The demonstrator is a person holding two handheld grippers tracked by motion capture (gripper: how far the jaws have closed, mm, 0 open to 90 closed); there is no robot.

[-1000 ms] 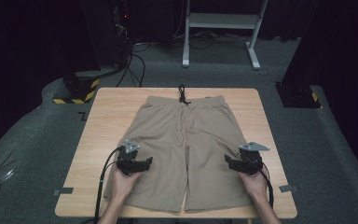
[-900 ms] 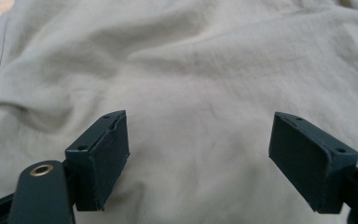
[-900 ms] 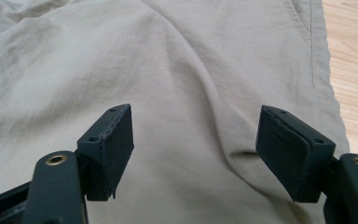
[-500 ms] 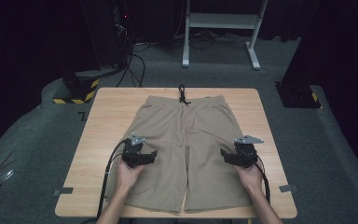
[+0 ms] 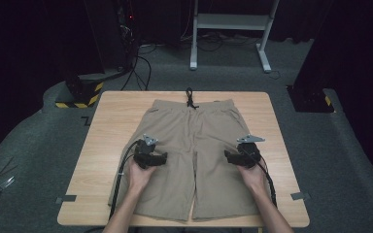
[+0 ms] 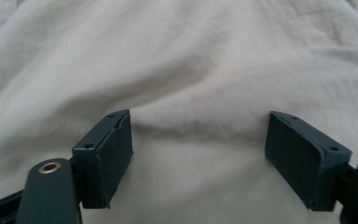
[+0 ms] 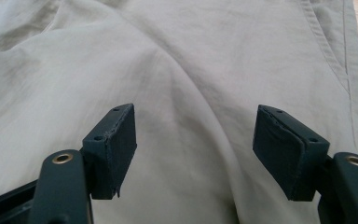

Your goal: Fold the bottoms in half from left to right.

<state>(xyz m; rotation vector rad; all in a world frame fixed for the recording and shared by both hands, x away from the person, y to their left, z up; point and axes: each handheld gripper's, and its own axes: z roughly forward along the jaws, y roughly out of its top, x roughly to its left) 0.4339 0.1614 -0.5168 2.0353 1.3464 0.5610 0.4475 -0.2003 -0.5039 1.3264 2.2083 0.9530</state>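
Note:
A pair of khaki shorts (image 5: 194, 145) lies flat on the wooden table (image 5: 107, 126), waistband and black drawstring (image 5: 190, 98) at the far side. My left gripper (image 5: 161, 158) rests over the left leg of the shorts (image 6: 196, 70), jaws wide apart with only cloth between them. Over the right leg of the shorts (image 7: 191, 60) sits my right gripper (image 5: 229, 156), also open, with nothing held. A side pocket seam runs along the right of the right gripper view.
Cables trail from both grippers toward the table's near edge. On the dark carpet beyond the table stand a white frame (image 5: 230, 22), a black and yellow striped base (image 5: 80, 92) and loose wires.
Both hands have slid the grippers forward and inward over the shorts' legs. The jaws stay open.

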